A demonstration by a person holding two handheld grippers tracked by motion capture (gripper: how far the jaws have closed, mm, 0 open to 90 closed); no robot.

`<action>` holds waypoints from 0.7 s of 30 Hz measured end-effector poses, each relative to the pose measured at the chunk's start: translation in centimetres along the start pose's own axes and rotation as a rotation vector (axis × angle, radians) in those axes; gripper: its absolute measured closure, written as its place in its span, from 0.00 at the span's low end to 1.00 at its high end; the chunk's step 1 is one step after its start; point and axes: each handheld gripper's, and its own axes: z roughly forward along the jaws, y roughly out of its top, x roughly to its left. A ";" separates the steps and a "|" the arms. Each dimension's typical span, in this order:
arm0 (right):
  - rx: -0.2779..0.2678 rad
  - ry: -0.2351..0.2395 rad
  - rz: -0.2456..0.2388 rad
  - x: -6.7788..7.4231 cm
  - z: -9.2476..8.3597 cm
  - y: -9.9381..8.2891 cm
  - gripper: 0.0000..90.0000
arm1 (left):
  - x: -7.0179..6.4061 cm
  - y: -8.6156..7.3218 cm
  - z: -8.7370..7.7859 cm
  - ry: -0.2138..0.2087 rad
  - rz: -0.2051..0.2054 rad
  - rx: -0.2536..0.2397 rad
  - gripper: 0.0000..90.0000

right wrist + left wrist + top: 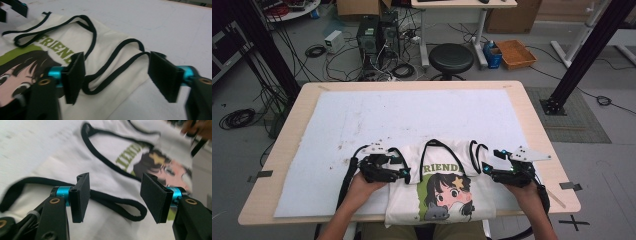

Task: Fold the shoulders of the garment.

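One white printed shirt [439, 187] lies on the desk [287, 145] at its near edge — two tongs flank it, left tongs [406, 173] and right tongs [484, 168], both open, black-trimmed fabric between their jaws ungripped.

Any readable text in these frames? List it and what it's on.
"FRIEND": green letters on the white shirt, above the cartoon girl print; further letters may be hidden under the fold.
Left gripper view: same word, blurred, partly cut by the black trim.
Floor boxes: too small to read.

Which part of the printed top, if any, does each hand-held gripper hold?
Neither holds it. The left hand-held gripper and right hand-held gripper have open jaws straddling the black-trimmed edges of the top.
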 end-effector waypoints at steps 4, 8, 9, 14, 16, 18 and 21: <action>0.046 0.066 -0.079 1.2 -0.3 0.3 0.68 | -0.9 -0.1 2.0 0.037 0.044 0.084 0.46; 0.096 0.132 -0.142 2.6 0.9 0.3 0.74 | -1.1 -0.1 2.1 0.091 0.084 0.081 0.65; 0.119 0.139 -0.158 2.9 1.4 0.2 0.74 | -0.9 -0.1 2.0 0.096 0.087 0.081 0.72; 0.247 0.105 -0.242 3.5 3.6 -0.1 0.97 | -0.2 0.1 1.1 0.068 0.051 0.081 0.94; 0.221 0.099 -0.246 3.4 3.2 0.3 0.98 | 0.2 0.2 0.3 0.057 0.038 0.071 0.95; 0.177 0.110 -0.219 3.2 2.4 0.8 0.98 | 0.9 0.3 -1.1 0.036 0.011 0.042 0.95; 0.122 0.128 -0.182 3.1 1.0 1.2 0.98 | 1.8 0.3 -3.0 0.025 -0.015 -0.002 0.95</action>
